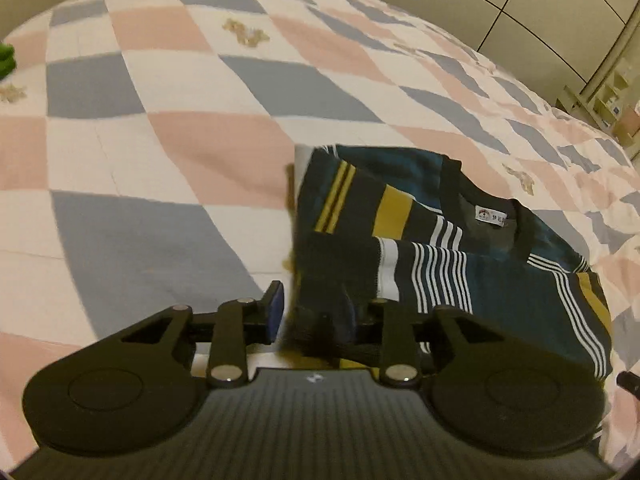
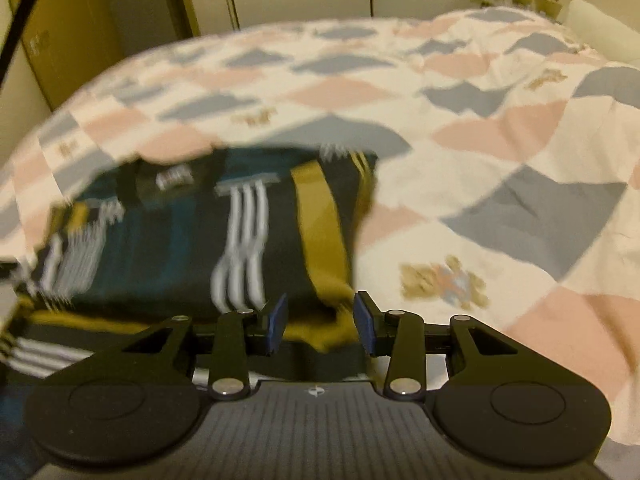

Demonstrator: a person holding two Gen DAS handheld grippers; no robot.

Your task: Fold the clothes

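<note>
Dark cloth bunches between the spread fingers of the left gripper (image 1: pixel 314 312); a pinch can't be confirmed. Right gripper (image 2: pixel 322 322) gapes over the mustard hem. Striped shirt (image 1: pixel 460 240) lies on the checked quilt (image 1: pixel 160 120), sides folded in, collar showing; a further fold may remain.

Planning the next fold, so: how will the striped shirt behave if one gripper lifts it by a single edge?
The striped shirt would probably flop: it is soft knit cloth lying in loose folded layers on the quilt. The layers would likely slide apart, since nothing pins them. It looks light, so the left gripper, jaws apart around a dark edge, should lift it easily.
</note>
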